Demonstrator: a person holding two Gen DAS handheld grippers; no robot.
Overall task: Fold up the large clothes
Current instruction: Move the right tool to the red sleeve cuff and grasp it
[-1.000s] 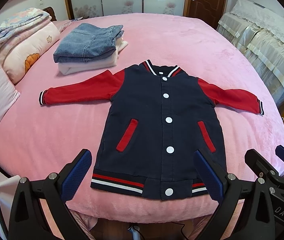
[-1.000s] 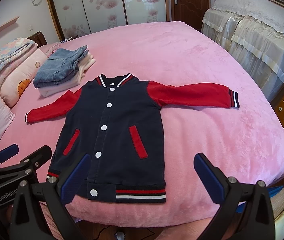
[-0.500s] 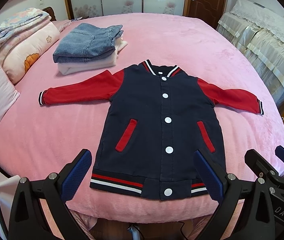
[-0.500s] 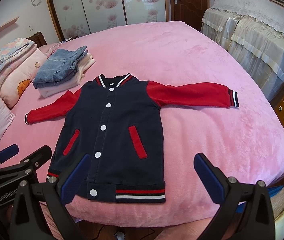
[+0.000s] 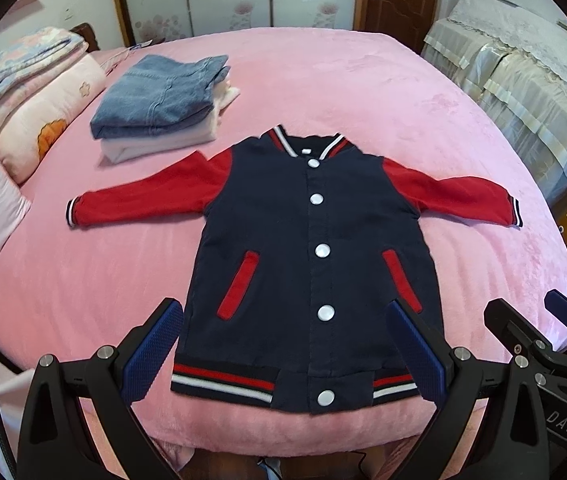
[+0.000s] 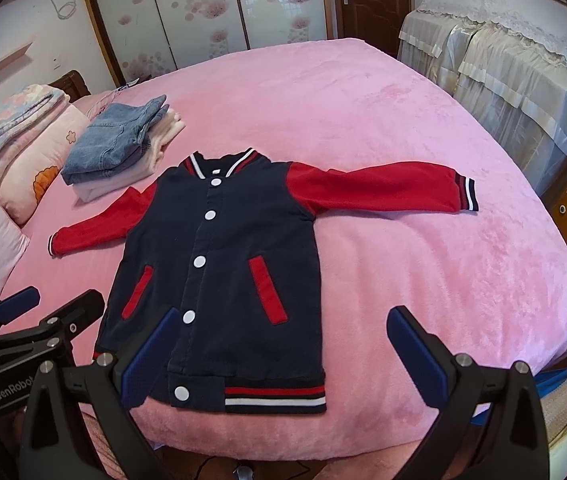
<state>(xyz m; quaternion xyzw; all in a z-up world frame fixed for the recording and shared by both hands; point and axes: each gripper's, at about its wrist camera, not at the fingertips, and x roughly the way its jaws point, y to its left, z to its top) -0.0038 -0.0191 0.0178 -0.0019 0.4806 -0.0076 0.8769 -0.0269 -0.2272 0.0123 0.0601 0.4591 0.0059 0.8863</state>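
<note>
Nothing moved: jacket (image 5: 311,264) flat, both tools gaping above hem.

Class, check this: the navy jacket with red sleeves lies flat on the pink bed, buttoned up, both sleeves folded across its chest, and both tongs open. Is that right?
Not quite. The sleeves are not folded: the left wrist view shows the jacket with both spread straight out to the sides. The rest holds: it lies flat and buttoned on the pink bed, and the left tongs and right tongs are open.

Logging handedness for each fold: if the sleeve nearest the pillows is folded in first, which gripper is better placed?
Left, probably. The left gripper hangs open over the jacket hem on the side toward that sleeve; the right gripper hangs open toward the other sleeve.
</note>
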